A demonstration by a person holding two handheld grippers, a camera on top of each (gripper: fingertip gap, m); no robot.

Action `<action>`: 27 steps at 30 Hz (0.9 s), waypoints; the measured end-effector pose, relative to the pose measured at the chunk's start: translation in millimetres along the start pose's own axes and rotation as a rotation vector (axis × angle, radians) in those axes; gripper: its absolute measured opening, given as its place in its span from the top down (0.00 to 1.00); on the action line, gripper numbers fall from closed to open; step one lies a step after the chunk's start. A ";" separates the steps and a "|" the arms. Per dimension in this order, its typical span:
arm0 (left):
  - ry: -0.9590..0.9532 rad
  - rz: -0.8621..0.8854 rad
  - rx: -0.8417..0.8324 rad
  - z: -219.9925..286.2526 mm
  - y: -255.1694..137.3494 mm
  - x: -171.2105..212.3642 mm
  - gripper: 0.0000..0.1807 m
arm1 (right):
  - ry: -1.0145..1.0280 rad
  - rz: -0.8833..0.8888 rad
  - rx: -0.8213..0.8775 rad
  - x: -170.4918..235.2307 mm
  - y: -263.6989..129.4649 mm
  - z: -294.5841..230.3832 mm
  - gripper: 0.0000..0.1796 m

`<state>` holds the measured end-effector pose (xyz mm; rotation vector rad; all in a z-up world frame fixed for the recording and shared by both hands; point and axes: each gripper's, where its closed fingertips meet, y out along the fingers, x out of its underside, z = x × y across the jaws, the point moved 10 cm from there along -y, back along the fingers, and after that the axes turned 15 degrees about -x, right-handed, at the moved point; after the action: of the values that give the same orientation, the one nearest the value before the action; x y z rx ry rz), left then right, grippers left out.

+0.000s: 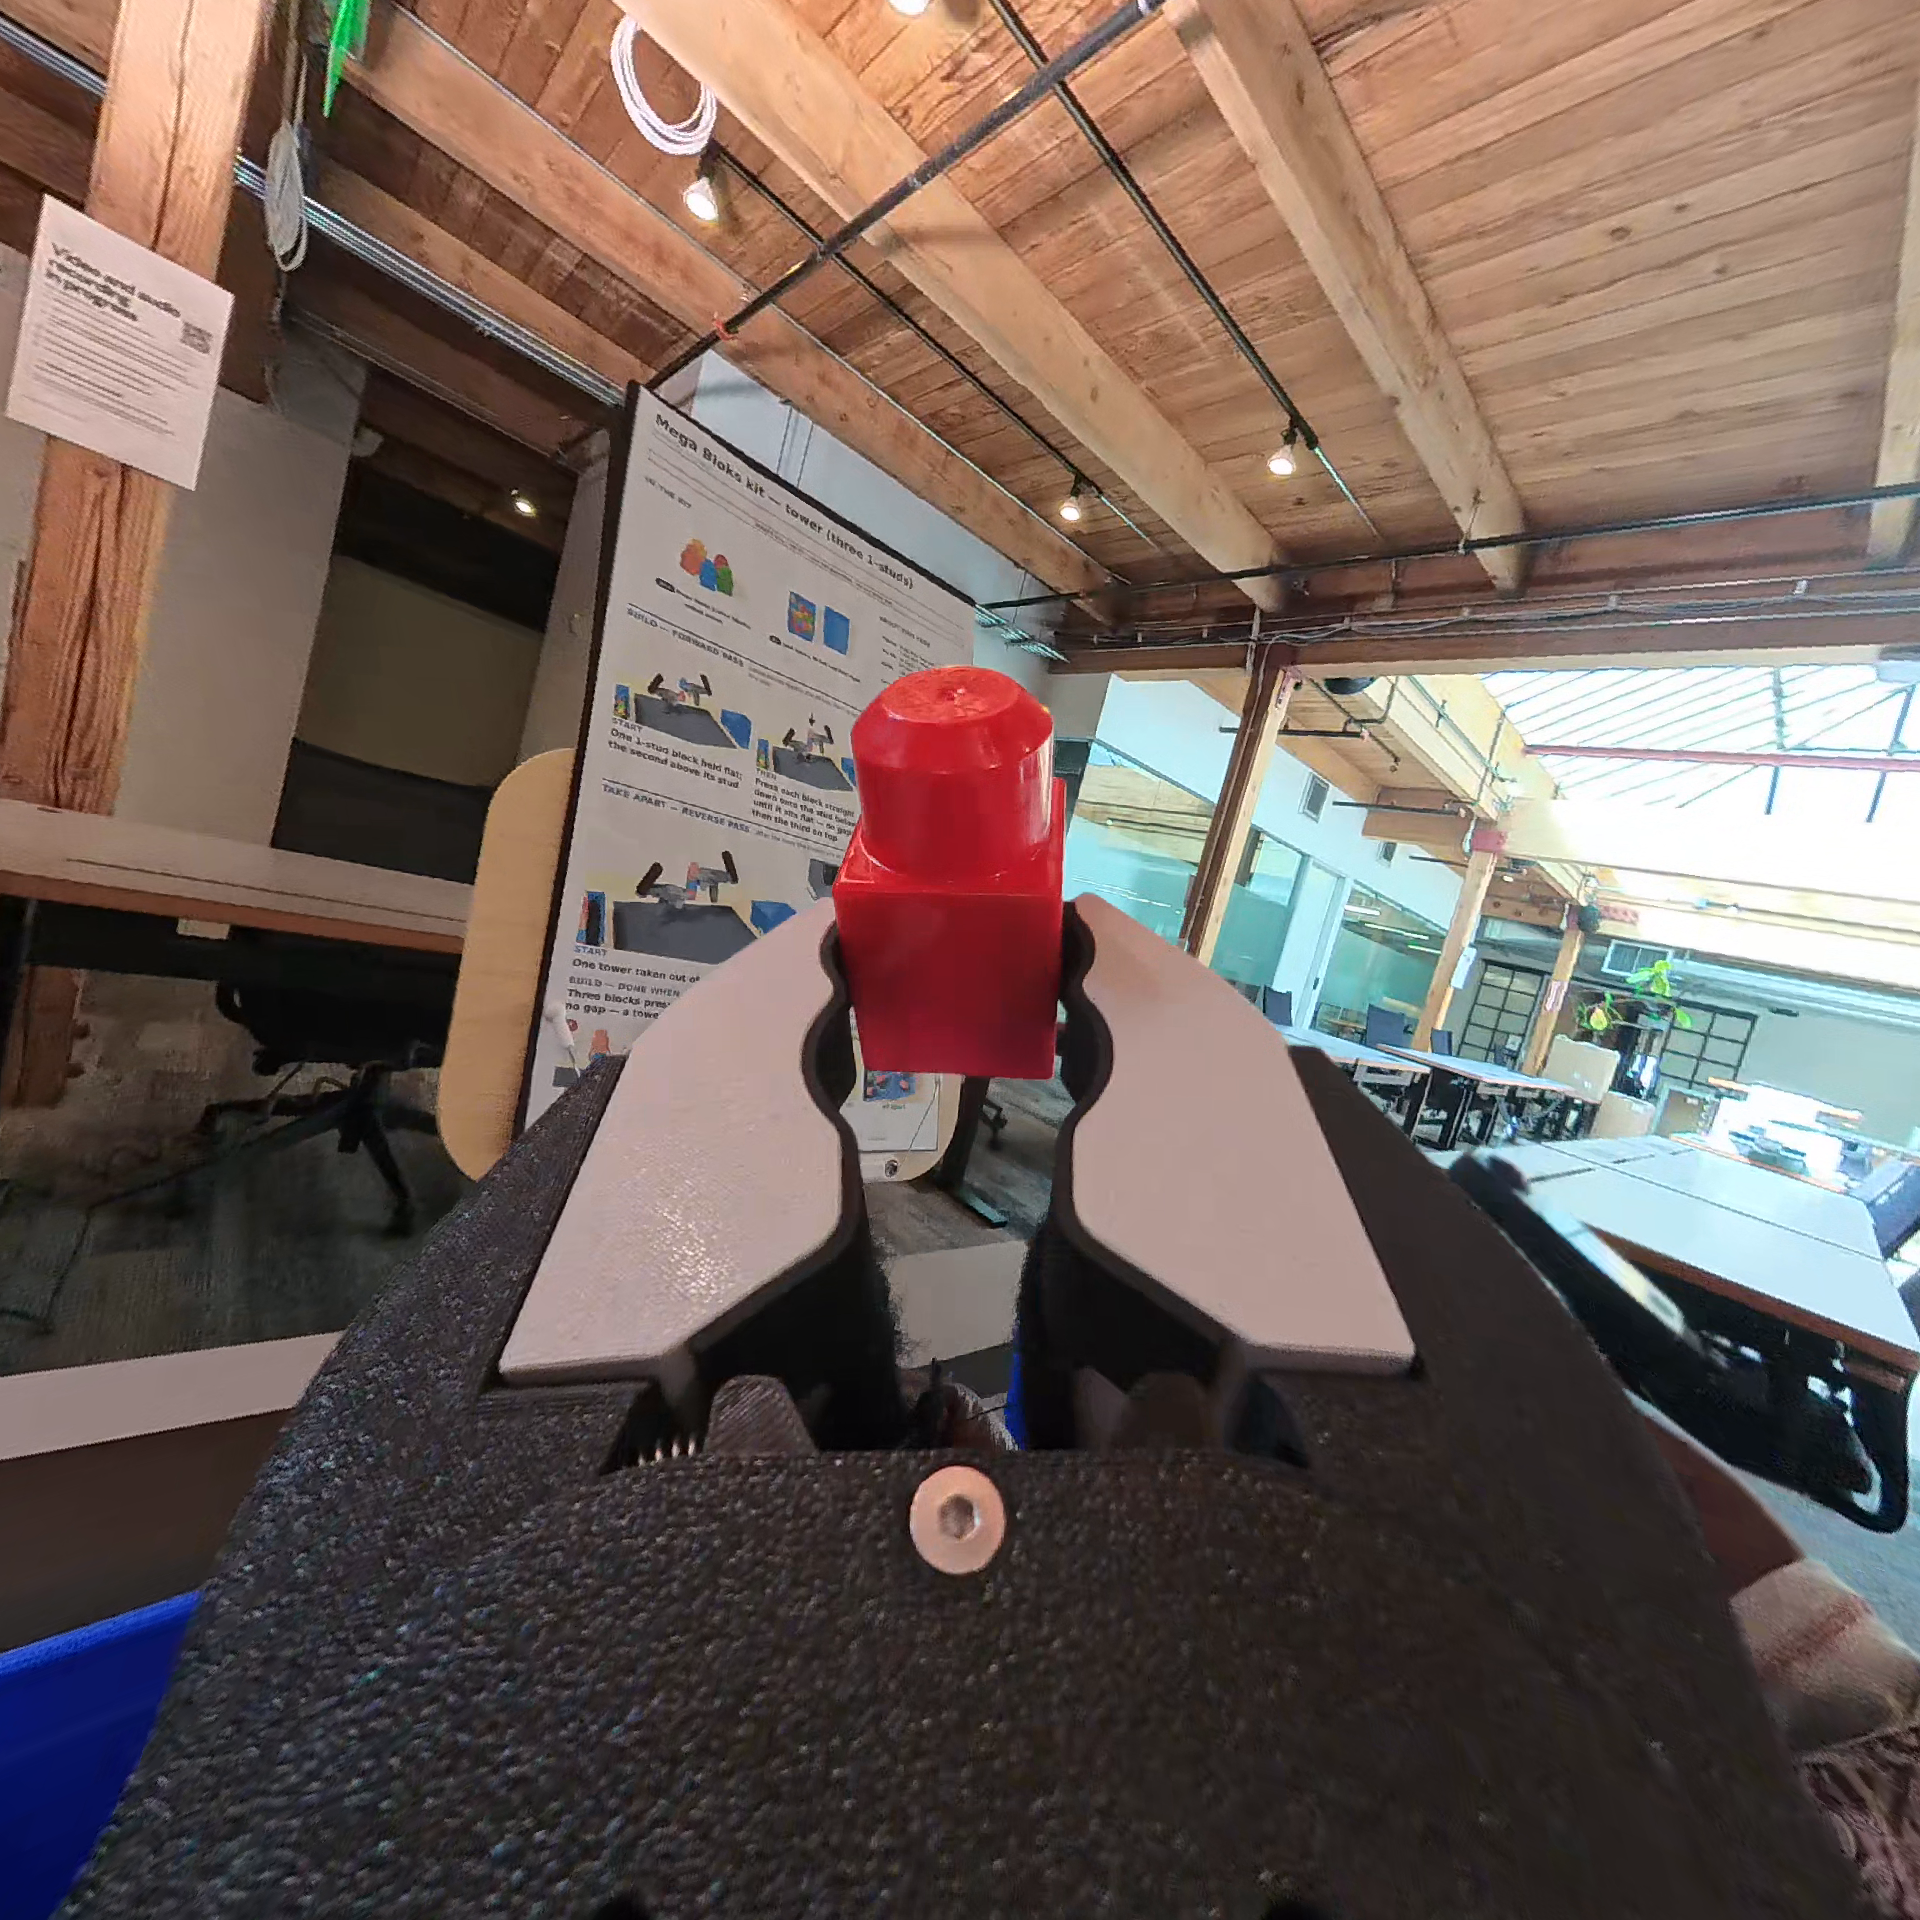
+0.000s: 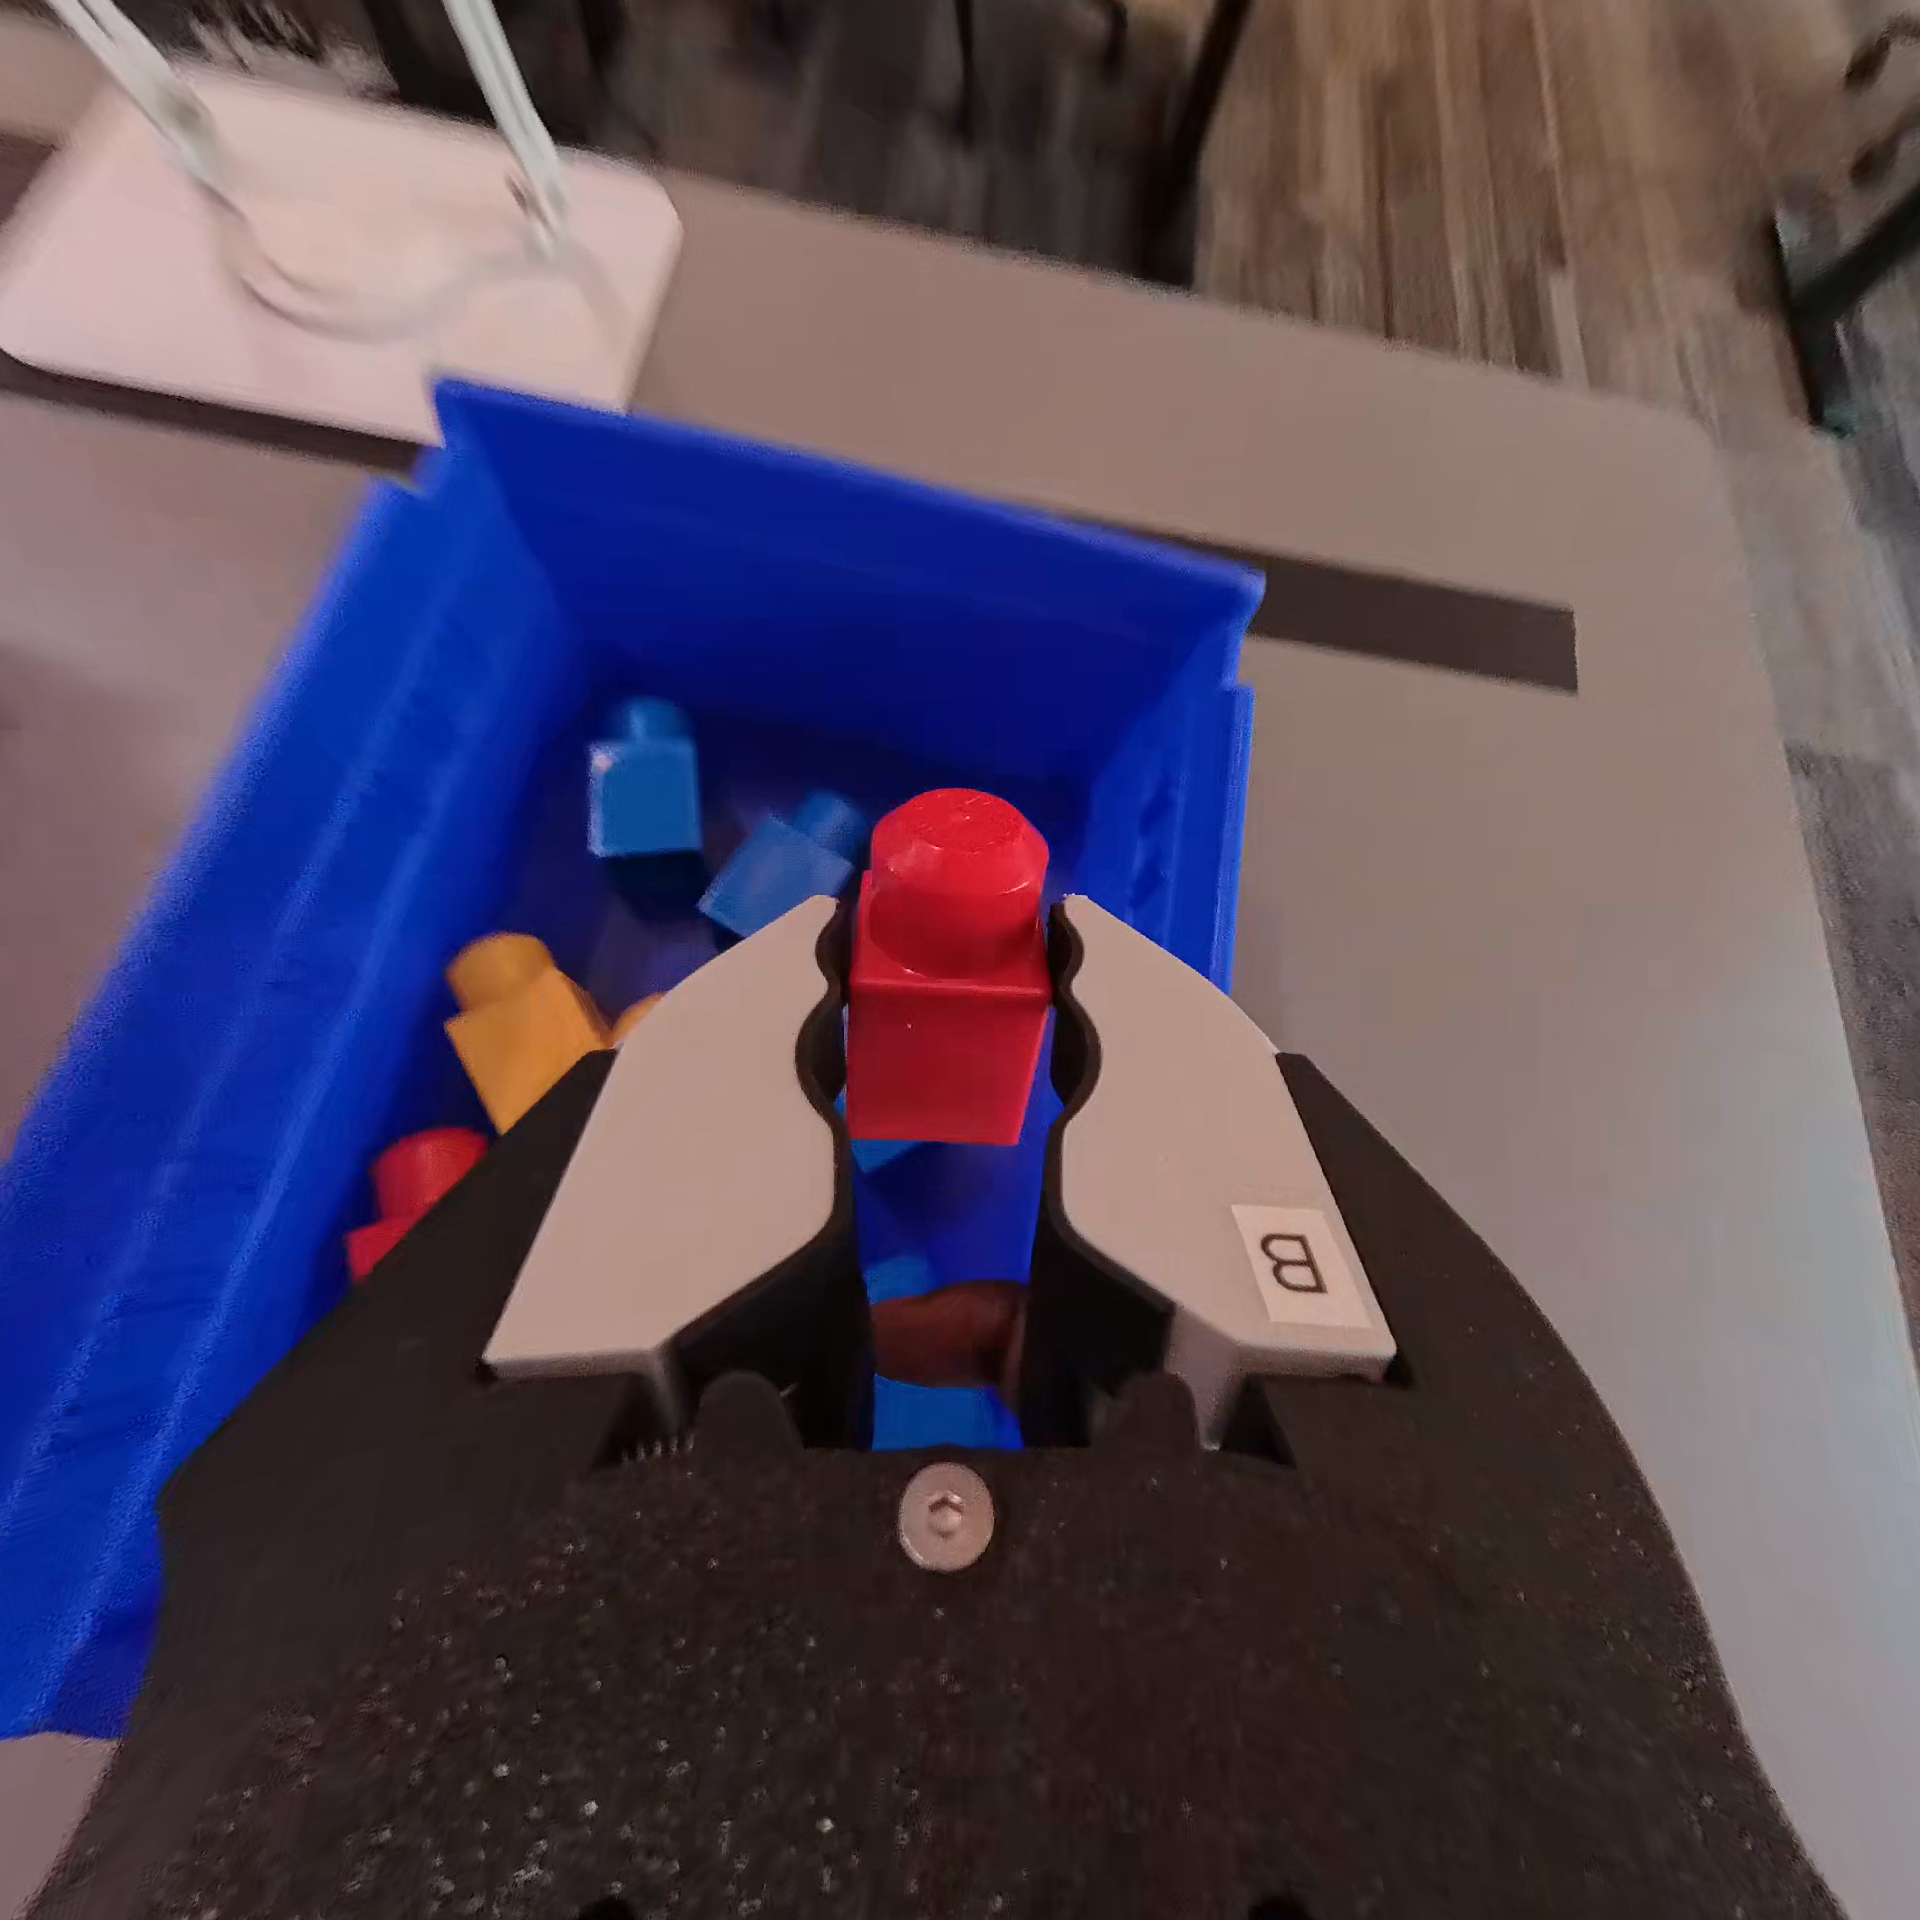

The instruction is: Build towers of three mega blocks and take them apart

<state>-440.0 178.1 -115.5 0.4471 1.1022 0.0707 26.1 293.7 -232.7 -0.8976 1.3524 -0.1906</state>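
The left gripper (image 1: pixel 951 971) is clamped on a red block (image 1: pixel 951 894), raised in the air with its stud pointing away from the camera toward the wooden ceiling; an instruction board (image 1: pixel 748 665) stands behind it. That block looks ready to serve as the base, held steady for stacking. The right gripper (image 2: pixel 945 997) is clamped on a second red block (image 2: pixel 948 987), stud up, hanging over the blue bin (image 2: pixel 312 883) on the grey surface (image 2: pixel 1507 831). Loose blue blocks (image 2: pixel 644 790), an orange block (image 2: pixel 520 1023) and another red one (image 2: pixel 416 1184) lie in the bin below. The step in hand seems to be fetching the second block of a tower. Next, the right block's hollow underside probably has to be brought over the left block's stud, lined up squarely, and pressed down until seated, without either grip slipping
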 end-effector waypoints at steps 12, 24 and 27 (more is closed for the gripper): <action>0.020 0.000 0.003 -1.2 -0.8 -1.4 0.80 | -0.094 -0.328 0.189 19.3 47.9 6.1 0.80; 0.016 0.003 0.013 -2.6 -2.0 -3.1 0.80 | 0.020 -0.467 0.075 38.0 64.7 8.8 0.80; 0.015 -0.007 0.021 -2.1 -1.8 -2.9 0.80 | 0.027 -0.449 0.072 37.5 63.6 9.7 0.78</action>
<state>-443.5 176.3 -114.5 0.4622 1.1205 0.0560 21.0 317.8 -303.0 -1.1317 1.1458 -0.5939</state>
